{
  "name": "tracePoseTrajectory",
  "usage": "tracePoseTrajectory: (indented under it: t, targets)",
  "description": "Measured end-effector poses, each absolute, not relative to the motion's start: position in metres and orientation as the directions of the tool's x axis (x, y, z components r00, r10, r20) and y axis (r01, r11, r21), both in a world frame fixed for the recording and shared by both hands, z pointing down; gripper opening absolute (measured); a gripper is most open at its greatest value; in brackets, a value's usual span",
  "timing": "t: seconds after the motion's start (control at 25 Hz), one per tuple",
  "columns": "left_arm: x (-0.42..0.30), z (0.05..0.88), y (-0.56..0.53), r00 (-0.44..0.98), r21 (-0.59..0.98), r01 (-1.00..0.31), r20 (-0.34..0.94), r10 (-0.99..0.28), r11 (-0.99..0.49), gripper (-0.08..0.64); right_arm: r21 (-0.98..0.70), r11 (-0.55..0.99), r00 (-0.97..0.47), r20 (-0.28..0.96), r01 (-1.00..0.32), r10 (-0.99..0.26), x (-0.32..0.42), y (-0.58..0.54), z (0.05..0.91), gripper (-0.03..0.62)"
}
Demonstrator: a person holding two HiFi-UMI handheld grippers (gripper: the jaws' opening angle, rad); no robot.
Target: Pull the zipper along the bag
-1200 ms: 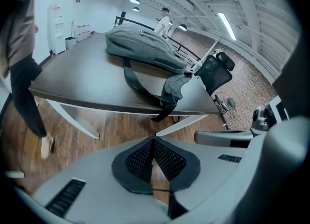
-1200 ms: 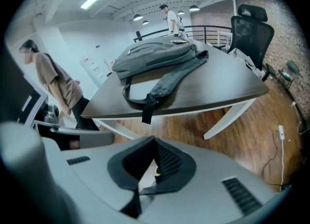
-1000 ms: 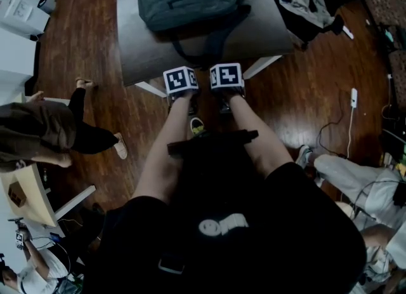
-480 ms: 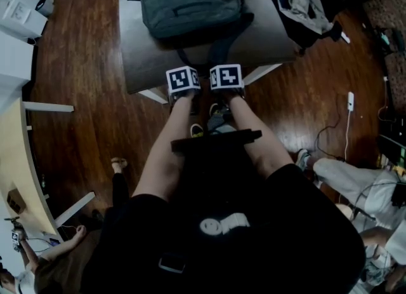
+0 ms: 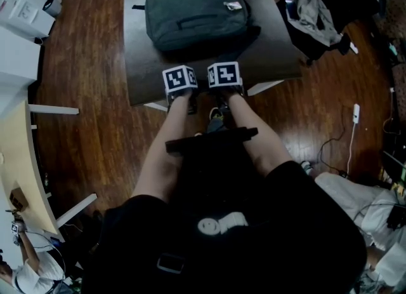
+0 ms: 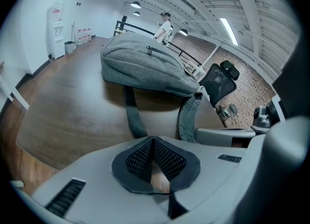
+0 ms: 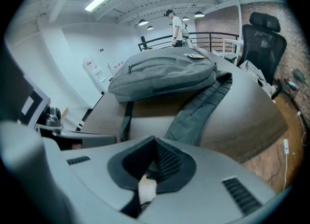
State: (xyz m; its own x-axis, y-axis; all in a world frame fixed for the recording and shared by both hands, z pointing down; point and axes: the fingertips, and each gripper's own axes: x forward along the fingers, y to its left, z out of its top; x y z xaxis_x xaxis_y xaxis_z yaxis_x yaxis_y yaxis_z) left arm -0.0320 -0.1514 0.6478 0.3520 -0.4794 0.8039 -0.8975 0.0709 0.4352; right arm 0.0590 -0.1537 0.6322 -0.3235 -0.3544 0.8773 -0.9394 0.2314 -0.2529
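**Head view.** The person in dark trousers who stood at the left edge a second ago is gone from the wooden floor [image 5: 89,127]. The bag [image 5: 196,16] now sits a little lower and further right in the frame. Both grippers are parked side by side as before at the counter's [image 5: 143,64] near edge. The left gripper [image 5: 180,79] and right gripper [image 5: 225,75] show only their marker cubes, almost touching each other. Two bare forearms run straight forward from a black shirt, the left forearm [image 5: 162,153] and the right forearm [image 5: 254,140] roughly parallel. The bag is a soft, dark grey rectangle with rounded corners, lying flat in the middle of the dark, smooth counter, apart from both grippers.

**Left gripper view.** The left gripper [image 6: 153,143] has its jaws drawn together at the tips, with nothing between them. Their pads [image 6: 140,159] are black and finely ribbed, set in a grey plastic body. The bag [image 6: 145,68] is woven grey fabric and bulges upward. A zipper [image 6: 148,50] shows on its upper face. Two webbing straps [image 6: 133,116] trail from it toward the jaws. A black office chair [image 6: 218,80] stands behind the counter.

**Right gripper view.** The right gripper [image 7: 156,145] likewise has its jaws closed tip to tip and holds nothing. The bag [image 7: 164,73] lies ahead on the wood-grain counter [image 7: 252,116], well short of the jaws. A wide padded strap [image 7: 198,109] runs down toward the jaws beside a narrow one [image 7: 125,116].
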Motion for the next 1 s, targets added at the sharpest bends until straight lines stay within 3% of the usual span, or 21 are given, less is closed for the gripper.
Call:
tracePoseTrajectory:
  t: [0.52,1.0]
  targets:
    - [-0.035,0.648,-0.209,0.287,0.403,-0.904,0.821,-0.493,0.144,-0.002,-0.288,0.342,-0.396,0.865,-0.894,-0.308,0.051,-0.221,0.632,0.011]
    - [-0.102,0.626,-0.247,0.138,0.312,-0.917,0.832,-0.537,0.248,-0.002,-0.358,0.479,-0.538,0.78,-0.802,-0.319,0.007,-0.271,0.608,0.015]
